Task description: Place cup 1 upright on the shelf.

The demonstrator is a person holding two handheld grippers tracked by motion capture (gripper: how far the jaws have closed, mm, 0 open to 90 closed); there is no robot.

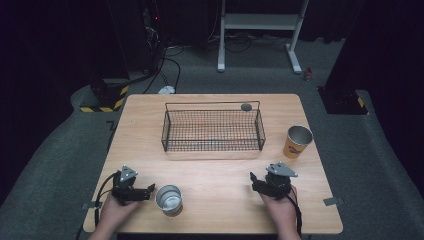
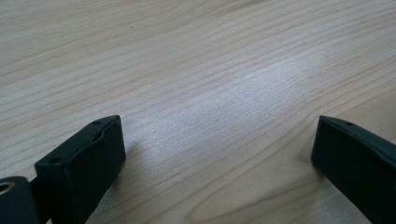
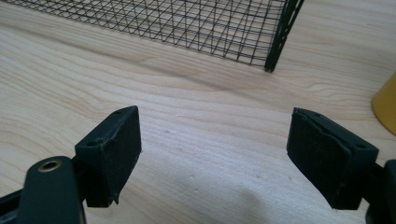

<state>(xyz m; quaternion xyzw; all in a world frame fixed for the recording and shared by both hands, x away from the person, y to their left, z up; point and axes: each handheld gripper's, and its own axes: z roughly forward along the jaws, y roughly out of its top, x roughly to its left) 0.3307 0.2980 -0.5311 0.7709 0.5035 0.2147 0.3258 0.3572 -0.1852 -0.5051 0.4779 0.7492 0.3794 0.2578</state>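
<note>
Both the left hand-held gripper (image 1: pixel 150 191) and right hand-held gripper (image 1: pixel 253 181) stand wide open, empty. By the near edge, the left could topple the silver cup (image 1: pixel 168 198) just beside it.

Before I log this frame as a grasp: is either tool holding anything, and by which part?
Nothing is held. The left tool and the right tool both stand open over bare table.

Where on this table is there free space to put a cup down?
Free: the front middle between the silver cup and the right gripper, and the table's left strip beside the wire basket. Crowded: the gap between the basket and the yellow cup.
</note>
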